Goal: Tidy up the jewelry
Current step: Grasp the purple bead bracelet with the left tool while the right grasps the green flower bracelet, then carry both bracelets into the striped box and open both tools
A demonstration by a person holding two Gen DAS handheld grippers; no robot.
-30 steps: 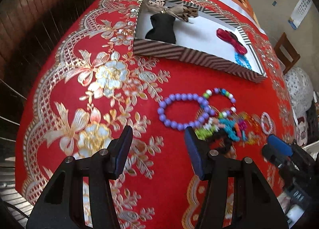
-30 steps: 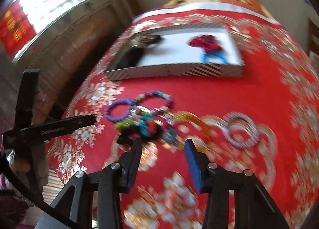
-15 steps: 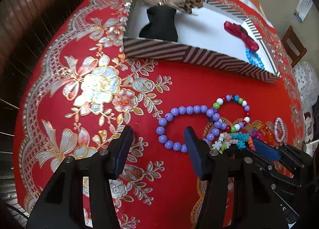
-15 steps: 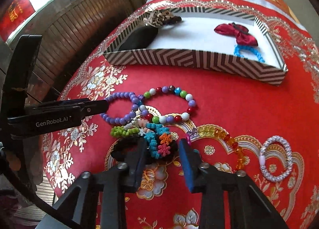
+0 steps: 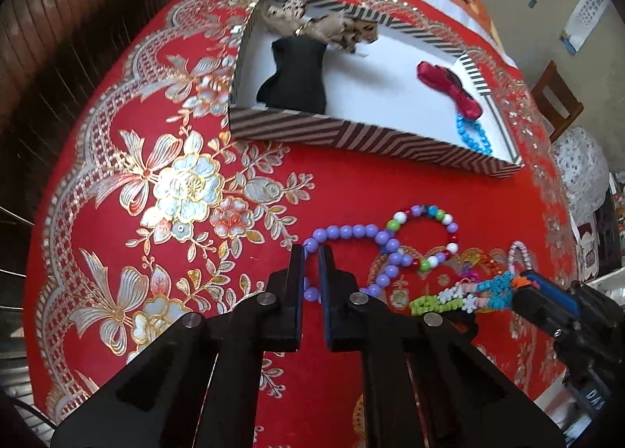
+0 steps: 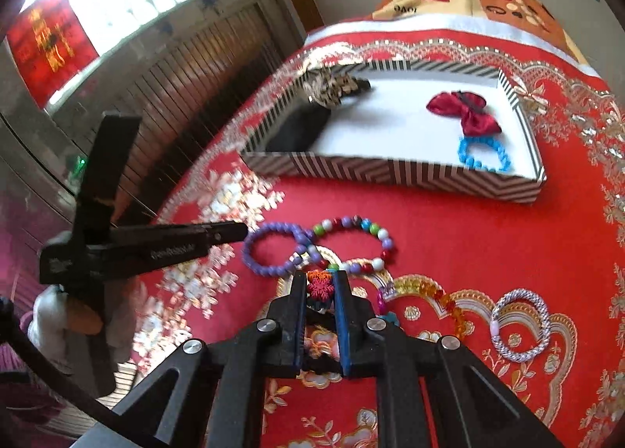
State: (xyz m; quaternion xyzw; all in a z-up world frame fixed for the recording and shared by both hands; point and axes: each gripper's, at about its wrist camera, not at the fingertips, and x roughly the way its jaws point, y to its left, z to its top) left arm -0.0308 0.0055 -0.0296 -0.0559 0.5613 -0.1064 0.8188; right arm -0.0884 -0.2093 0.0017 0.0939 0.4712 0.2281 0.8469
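While the box point(image 6: 390, 170) already holds a red bow point(image 6: 465, 112) and blue bracelet point(image 6: 484, 155), my left fingers point(image 5: 310, 252) pinch the purple bracelet point(image 5: 351, 233); my right fingers point(image 6: 318, 278), closing, grip the snowflake band point(image 6: 319, 286). Three more pieces wait on the surface point(image 6: 449, 221).

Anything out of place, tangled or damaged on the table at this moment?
No damage shows. The oddity is the heap: the purple bead bracelet overlaps the multicolour bead bracelet, so lifting one may drag the other. The left gripper pinches the purple one; the right gripper is closing on the snowflake band. The striped box looks tidy.
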